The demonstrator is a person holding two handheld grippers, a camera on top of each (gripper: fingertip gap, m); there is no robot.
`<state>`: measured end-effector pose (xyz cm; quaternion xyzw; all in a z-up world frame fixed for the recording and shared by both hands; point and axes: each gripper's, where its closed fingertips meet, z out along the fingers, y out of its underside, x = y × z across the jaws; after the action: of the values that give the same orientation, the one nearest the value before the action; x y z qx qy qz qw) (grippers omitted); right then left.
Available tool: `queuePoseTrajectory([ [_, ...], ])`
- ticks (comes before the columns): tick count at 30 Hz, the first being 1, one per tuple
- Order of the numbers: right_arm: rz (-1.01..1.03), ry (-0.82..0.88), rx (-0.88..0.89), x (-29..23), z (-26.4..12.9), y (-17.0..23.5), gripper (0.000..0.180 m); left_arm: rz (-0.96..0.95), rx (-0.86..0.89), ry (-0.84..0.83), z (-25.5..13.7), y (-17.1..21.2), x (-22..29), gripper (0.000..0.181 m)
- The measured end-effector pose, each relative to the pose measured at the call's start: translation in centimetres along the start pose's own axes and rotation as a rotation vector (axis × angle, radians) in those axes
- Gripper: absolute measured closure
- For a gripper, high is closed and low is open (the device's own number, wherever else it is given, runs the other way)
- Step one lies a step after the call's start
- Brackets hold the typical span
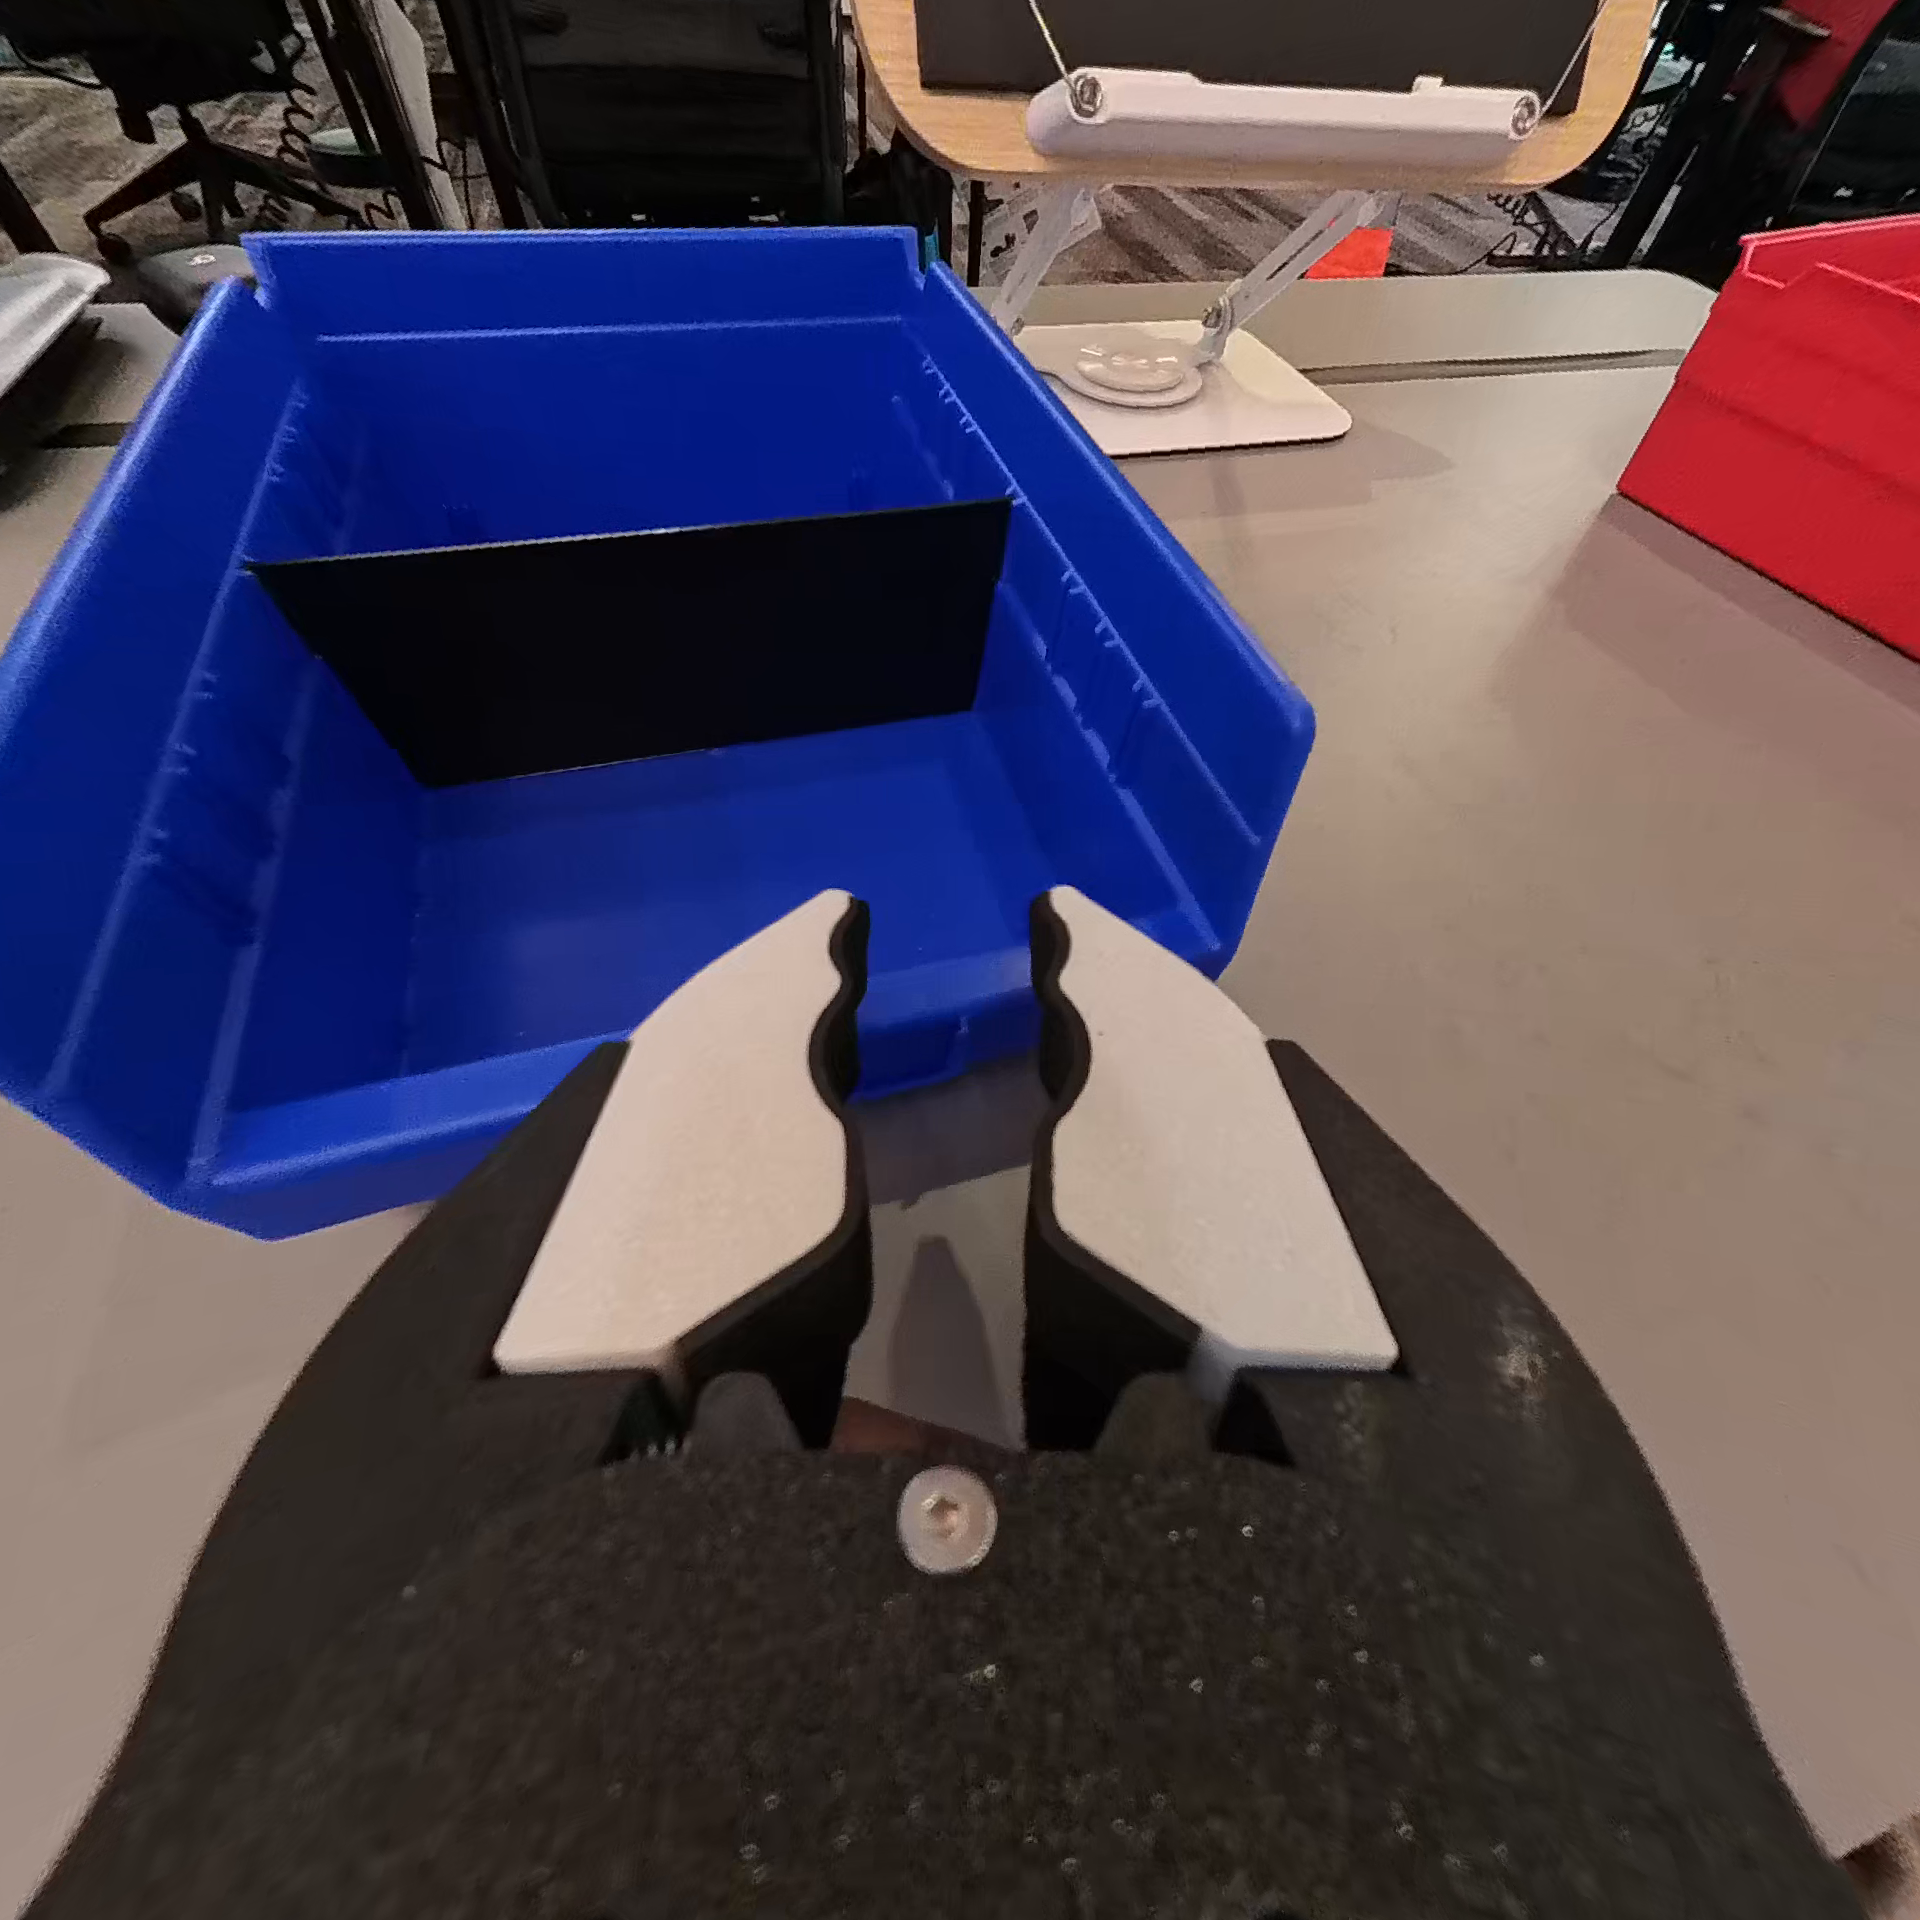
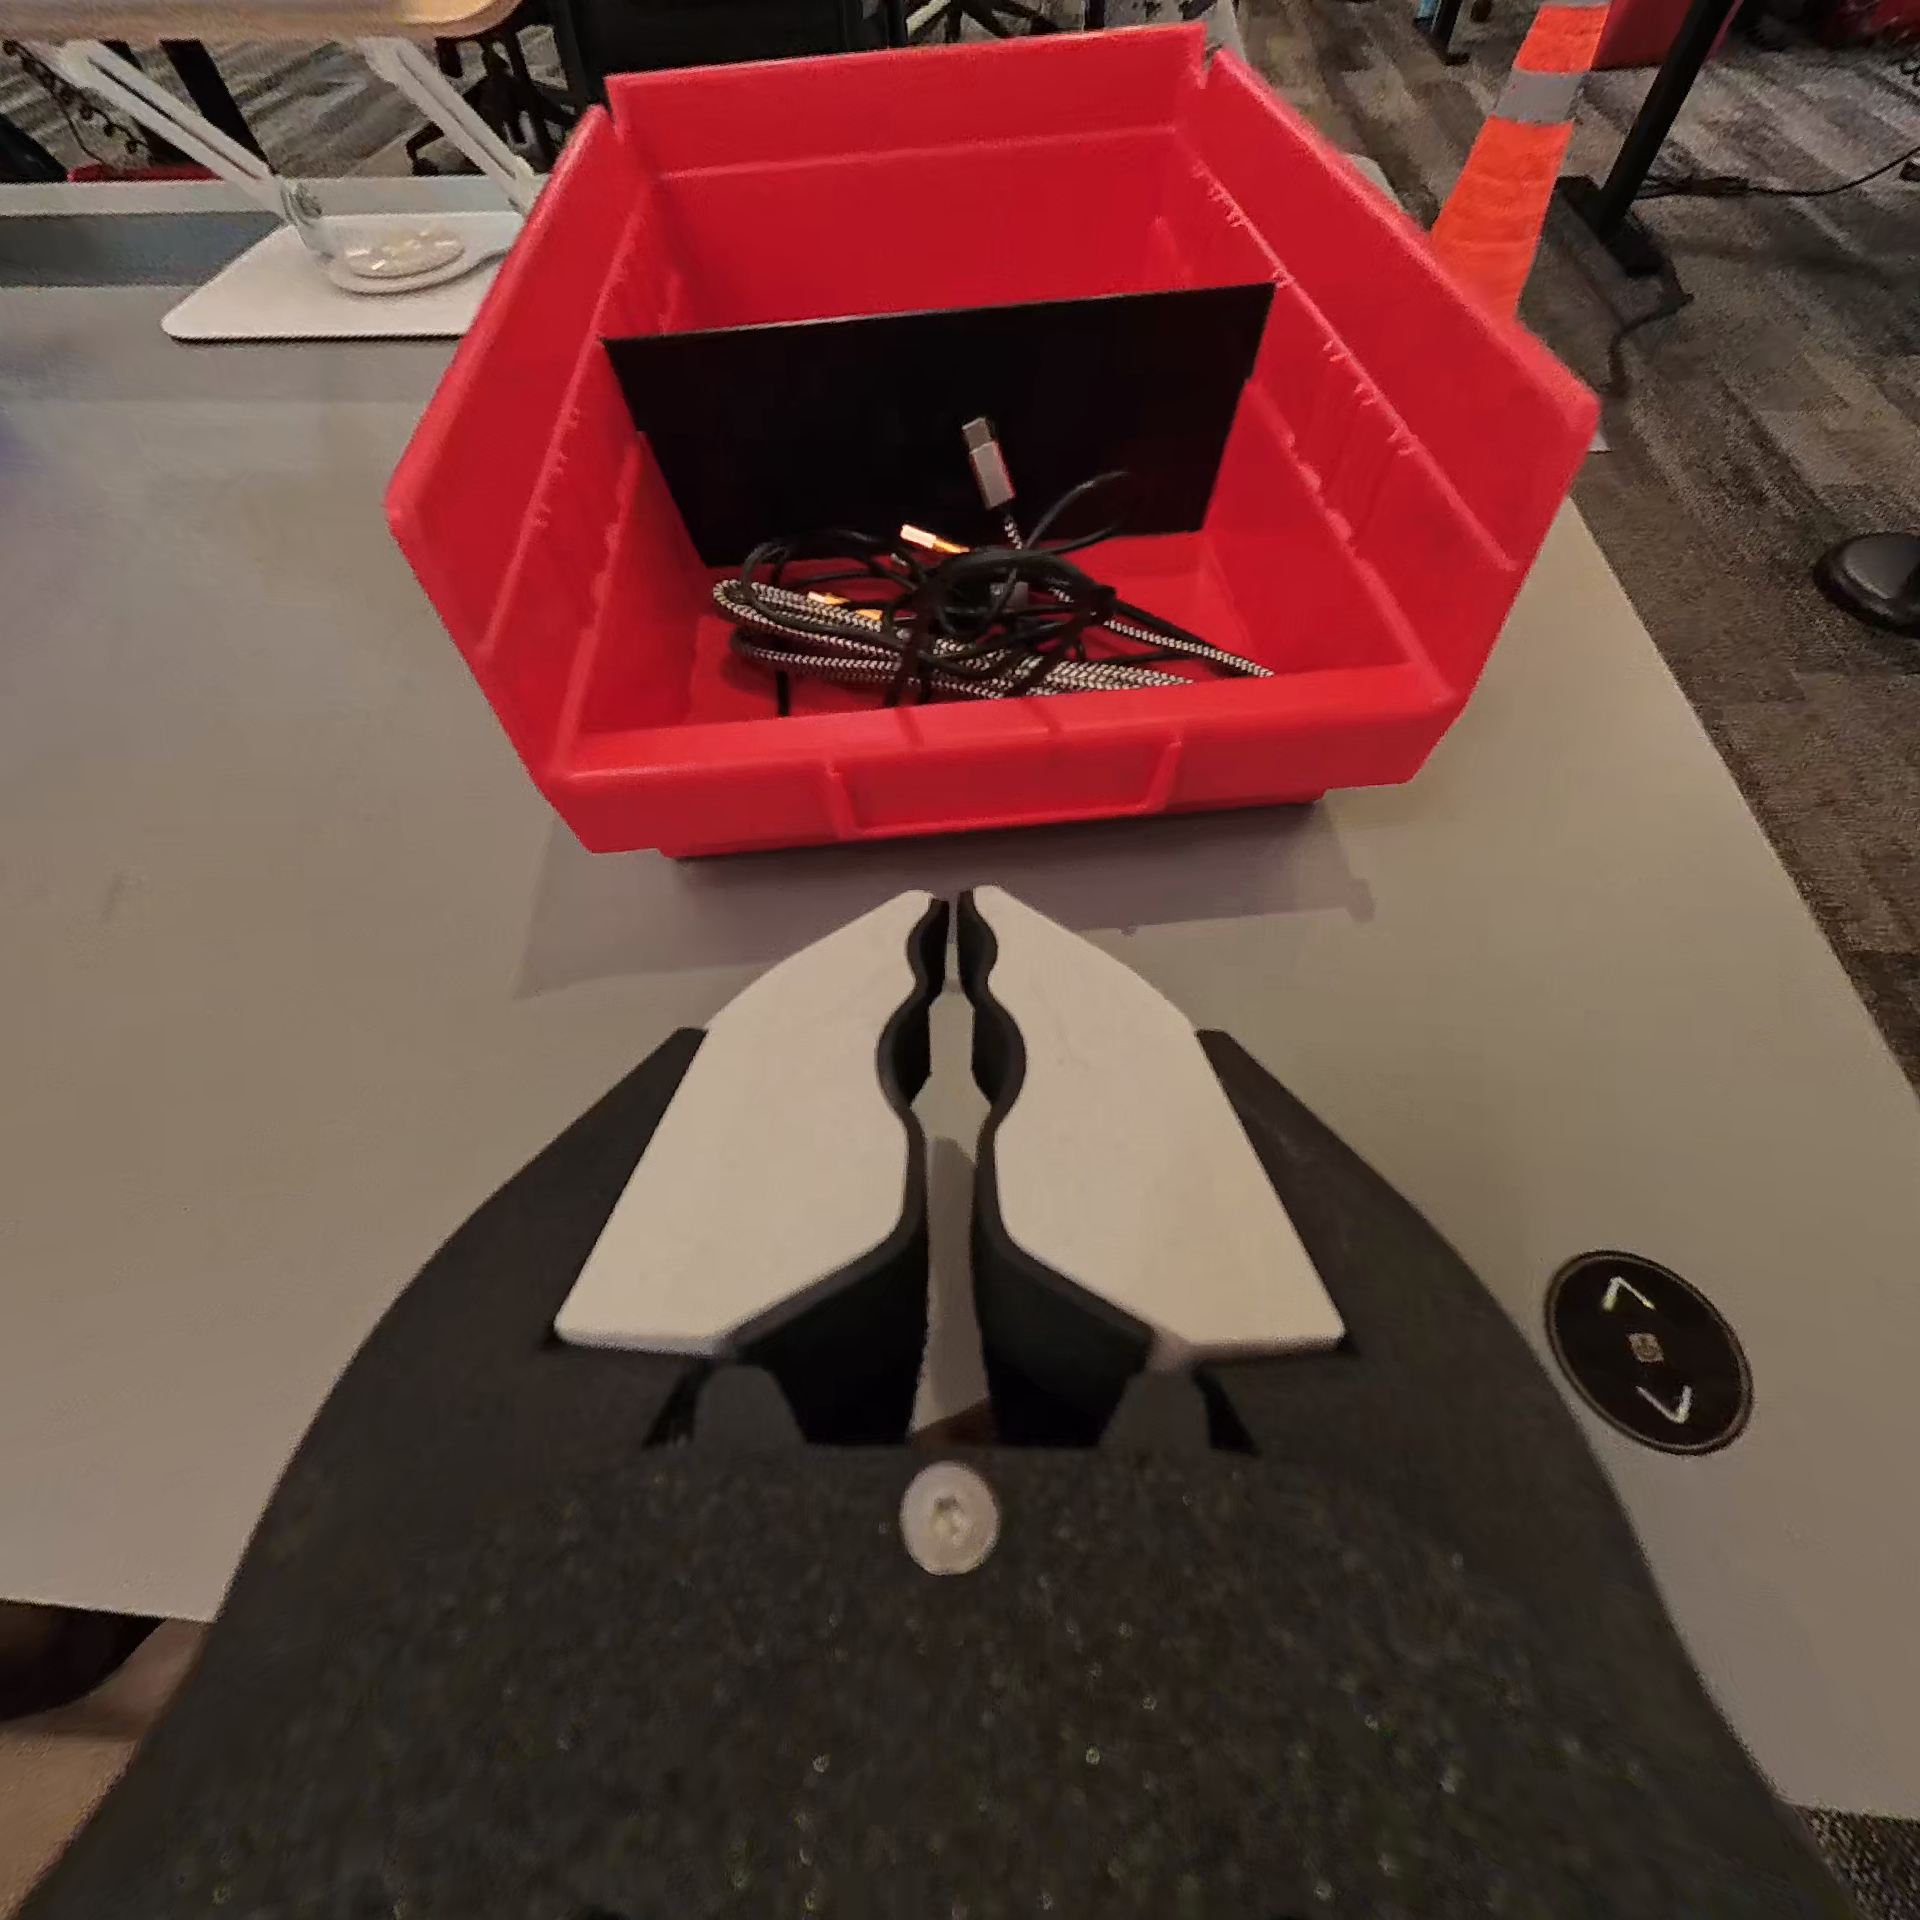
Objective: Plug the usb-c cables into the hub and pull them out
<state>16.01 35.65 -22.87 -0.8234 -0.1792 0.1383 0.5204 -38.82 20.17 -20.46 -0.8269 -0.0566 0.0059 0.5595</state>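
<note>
Item: USB-C cables (image 2: 966,613), several, tangled in one heap. Location: front compartment of the red bin (image 2: 727,779), against the black divider (image 2: 831,416) that splits it; the bin sits toward the right edge of the grey tabletop (image 2: 260,831). Composition: at least one black-and-white braided cable and thinner black ones; a grey metal plug (image 2: 987,462) stands up out of the heap, and a copper-coloured plug (image 2: 920,538) lies just left of it.

Item: hub. Not visible in either view.

Item: blue bin (image 1: 156,831), black divider (image 1: 644,634); its front compartment shows nothing inside. It stands toward the tabletop's left side.

Item: left gripper (image 1: 943,925), fingers parted, holding nothing, hovering over the blue bin's front lip.

Item: right gripper (image 2: 954,906), fingers nearly together with only a slit between them, nothing held, short of the red bin's front wall.

Handling, as judged: cables light, limp and prone to drag neighbours along when lifted; braided jacket gives fair friction, smooth black jacket less. The rigid plug housing is the sensible place to grip, the upright grey one being easiest to reach. Gripping by the cord would leave the plug dangling and hard to aim.

Also present: white stand base (image 2: 312,291) at the far edge.
</note>
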Motion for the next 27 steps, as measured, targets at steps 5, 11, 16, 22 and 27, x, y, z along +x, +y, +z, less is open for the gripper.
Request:
queuePoseTrajectory([
  [5,-0.042,-0.033,-0.008,-1.7,0.7,0.0,0.177,-0.011,-0.006,0.007,-0.1,0.2,-0.1,0.152],
  [11,-0.104,-0.168,0.013,-6.1,2.4,-1.0,0.161,-0.023,-0.015,-0.008,-1.3,0.9,-0.9,0.152],
  [16,-0.133,-0.204,0.060,-9.7,4.3,-2.6,0.140,-0.034,-0.022,-0.049,-3.1,1.8,-2.6,0.152],
  [22,-0.131,-0.136,0.048,-11.7,7.3,-3.7,0.122,-0.077,-0.037,-0.096,-5.4,3.1,-4.7,0.152],
  [27,-0.178,-0.161,0.013,-15.7,8.2,-3.6,0.112,-0.073,-0.050,-0.071,-6.3,3.9,-4.2,0.148],
])
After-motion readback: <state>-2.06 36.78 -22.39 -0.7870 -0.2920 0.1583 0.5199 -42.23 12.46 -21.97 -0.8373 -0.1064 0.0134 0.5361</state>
